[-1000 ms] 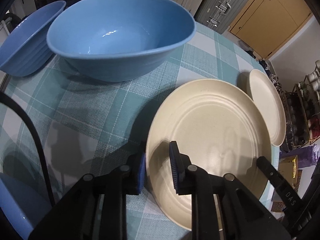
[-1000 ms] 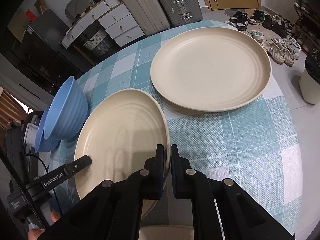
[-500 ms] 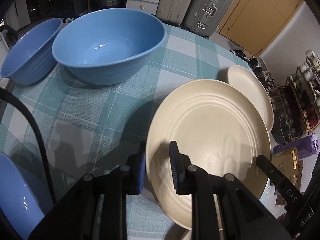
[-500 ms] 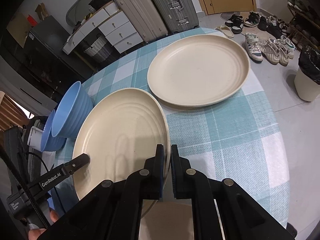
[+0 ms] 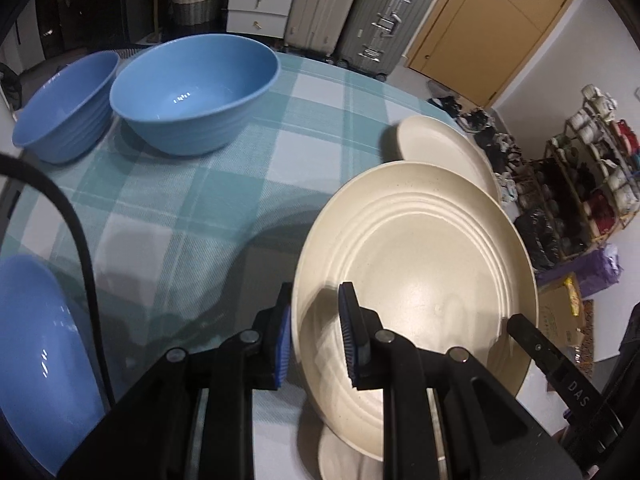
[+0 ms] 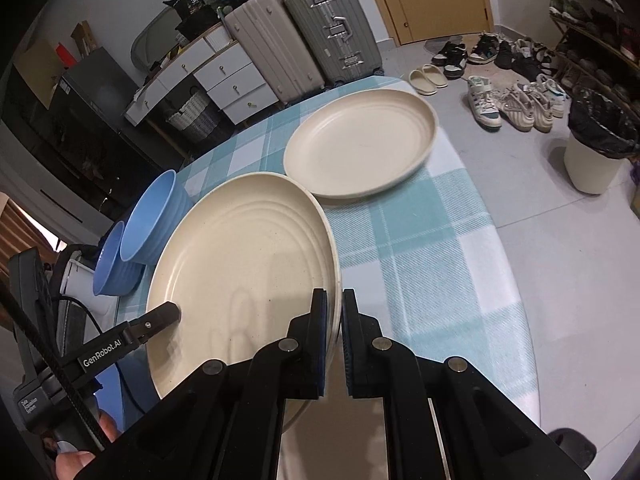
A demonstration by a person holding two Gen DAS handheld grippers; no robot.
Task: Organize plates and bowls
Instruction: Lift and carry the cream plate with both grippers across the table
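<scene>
A cream ridged plate hangs above the checked tablecloth, held at both sides. My left gripper is shut on its near-left rim, and my right gripper is shut on the opposite rim. The other gripper's finger shows at each plate edge. A second cream plate lies flat on the table beyond. Two blue bowls stand at the far left, seen side by side as bowls in the right wrist view. Another blue bowl sits at the near left.
The round table ends close to the right of the far plate. Suitcases, a drawer unit, shoes and a bin stand on the floor beyond. A black cable crosses the left side. A hand holds the left gripper.
Both grippers have lifted the held plate and carried it away from the blue bowls; the bowls and the far plate now look smaller and farther off.
</scene>
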